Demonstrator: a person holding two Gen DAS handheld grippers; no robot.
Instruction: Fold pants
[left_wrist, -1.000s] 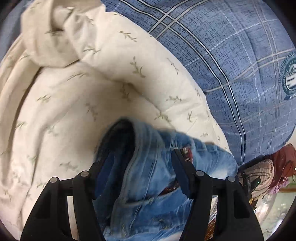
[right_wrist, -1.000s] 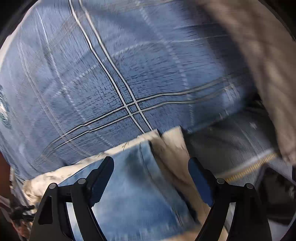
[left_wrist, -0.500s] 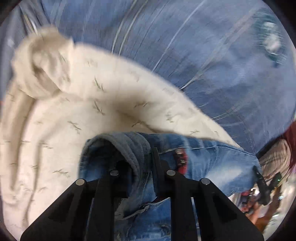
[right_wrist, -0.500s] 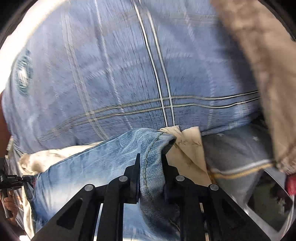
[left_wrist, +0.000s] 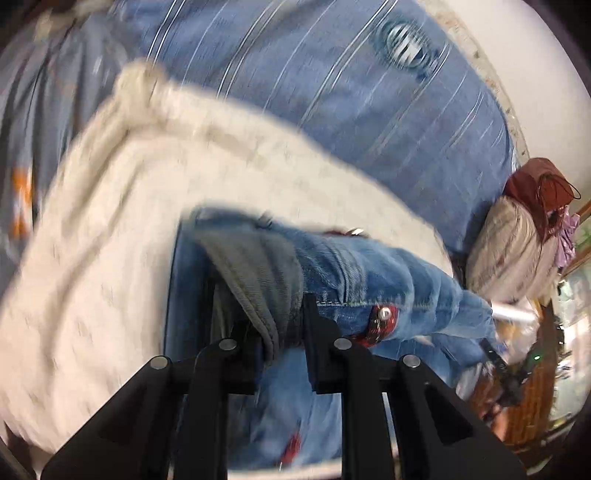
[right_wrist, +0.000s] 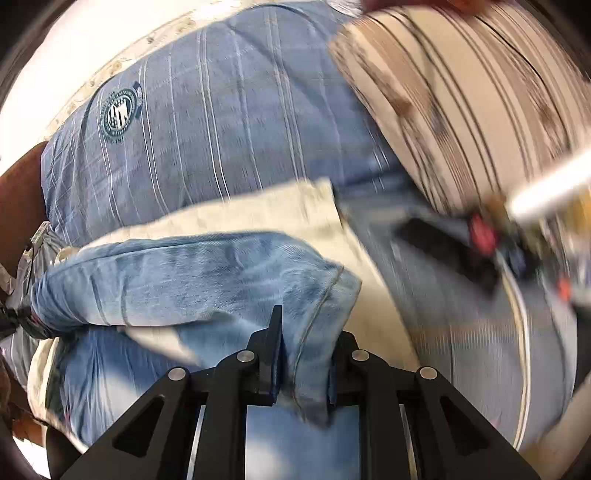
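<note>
Light blue jeans (left_wrist: 369, 273) hang stretched between my two grippers above a cream leaf-print blanket (left_wrist: 110, 258). My left gripper (left_wrist: 280, 332) is shut on the waistband end, beside a red patch with metal studs (left_wrist: 382, 319). In the right wrist view my right gripper (right_wrist: 303, 354) is shut on the hem of a jeans leg (right_wrist: 207, 273), which runs off to the left. The fabric sags slightly between the two grips, and more denim hangs below.
A blue plaid bedsheet (right_wrist: 229, 110) with a round crest (right_wrist: 118, 110) covers the bed behind. A striped beige pillow (right_wrist: 461, 92) lies at the right in the right wrist view. A pillow and dark red bag (left_wrist: 535, 184) sit at the bed's far end.
Both grippers have closed on the jeans, the left on the waistband and the right on the leg hem. They have lifted the jeans off the blanket and pulled them taut.
</note>
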